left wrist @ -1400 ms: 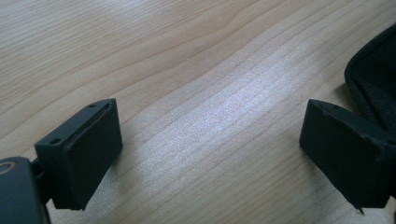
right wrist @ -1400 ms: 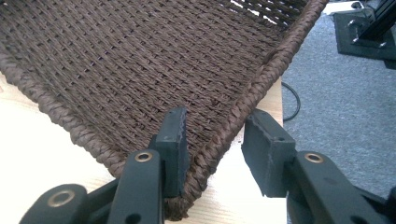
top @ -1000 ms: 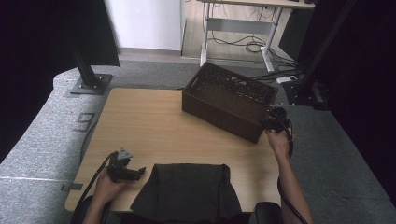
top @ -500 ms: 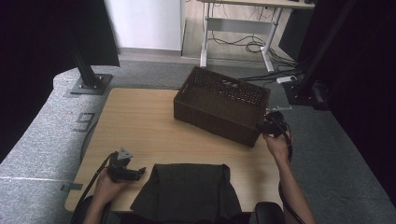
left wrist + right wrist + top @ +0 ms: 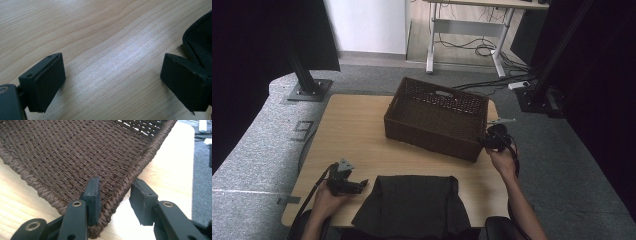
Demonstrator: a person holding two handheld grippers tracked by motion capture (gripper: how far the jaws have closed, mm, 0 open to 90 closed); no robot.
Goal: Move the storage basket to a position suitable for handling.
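The right gripper (image 5: 113,202) has its jaws astride the basket (image 5: 437,117) rim at a corner: one pad inside against the weave, the other outside with a sliver of air between it and the rim. So the jaws are narrowly parted, and I cannot tell if they truly pinch. The high view adds what that close view lacks: the whole basket sits on the table (image 5: 352,130), ahead of the right gripper (image 5: 496,138) at its near right corner. The left gripper (image 5: 112,85) rests on bare wood, jaws wide and holding nothing; a dark cloth (image 5: 200,42) edges in just beyond one jaw. From above, that cloth (image 5: 412,205) lies beside the left gripper (image 5: 343,181).
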